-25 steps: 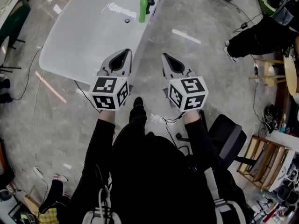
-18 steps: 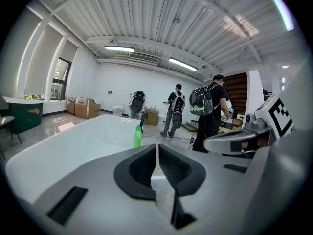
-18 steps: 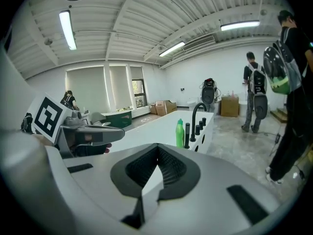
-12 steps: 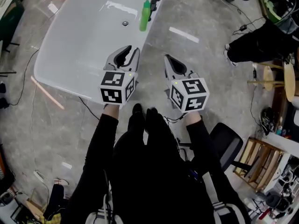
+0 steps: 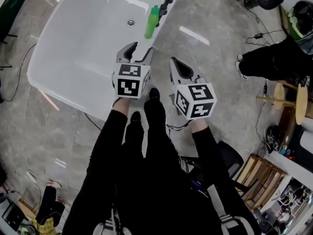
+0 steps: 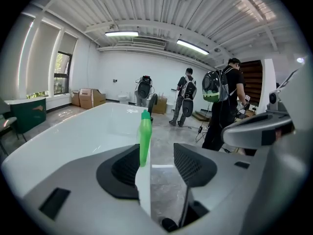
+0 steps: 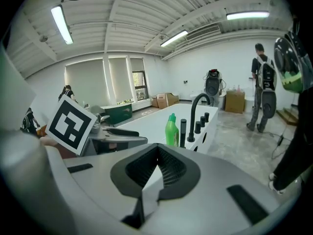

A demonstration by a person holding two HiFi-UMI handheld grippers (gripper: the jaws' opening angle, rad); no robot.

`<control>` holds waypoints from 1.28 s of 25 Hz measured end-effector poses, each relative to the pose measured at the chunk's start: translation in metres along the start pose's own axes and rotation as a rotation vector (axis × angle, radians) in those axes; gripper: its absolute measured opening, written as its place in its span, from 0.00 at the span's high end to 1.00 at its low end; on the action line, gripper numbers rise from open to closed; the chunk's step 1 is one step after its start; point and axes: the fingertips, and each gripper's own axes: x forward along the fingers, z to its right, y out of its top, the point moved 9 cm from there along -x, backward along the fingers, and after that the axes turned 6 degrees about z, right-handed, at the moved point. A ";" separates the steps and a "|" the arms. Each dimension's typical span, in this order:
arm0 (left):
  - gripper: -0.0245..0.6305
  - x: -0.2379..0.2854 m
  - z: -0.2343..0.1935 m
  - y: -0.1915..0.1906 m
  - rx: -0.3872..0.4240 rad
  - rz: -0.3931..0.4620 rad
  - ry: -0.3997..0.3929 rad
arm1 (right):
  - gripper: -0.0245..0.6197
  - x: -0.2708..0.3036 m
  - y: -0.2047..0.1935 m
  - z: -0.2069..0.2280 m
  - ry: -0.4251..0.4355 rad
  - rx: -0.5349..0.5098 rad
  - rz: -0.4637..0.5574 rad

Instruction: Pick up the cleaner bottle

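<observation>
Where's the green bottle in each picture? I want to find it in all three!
Head view: green bottle near the top, about centre, on the white bathtub rim.
Left gripper view: green bottle near the middle, upright on the white bathtub rim.
Right gripper view: green bottle just right of centre, beside the black faucet.
Shared landmark: the white bathtub.
</observation>
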 end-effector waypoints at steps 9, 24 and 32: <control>0.58 0.071 -0.011 -0.006 -0.006 -0.039 0.087 | 0.96 0.047 0.006 0.048 0.047 0.007 -0.034; 0.56 0.139 -0.025 -0.045 -0.018 -0.144 0.198 | 0.96 0.093 -0.005 0.093 0.074 0.047 -0.092; 0.56 0.168 -0.029 -0.065 -0.036 -0.167 0.250 | 0.96 0.107 -0.015 0.112 0.085 0.073 -0.118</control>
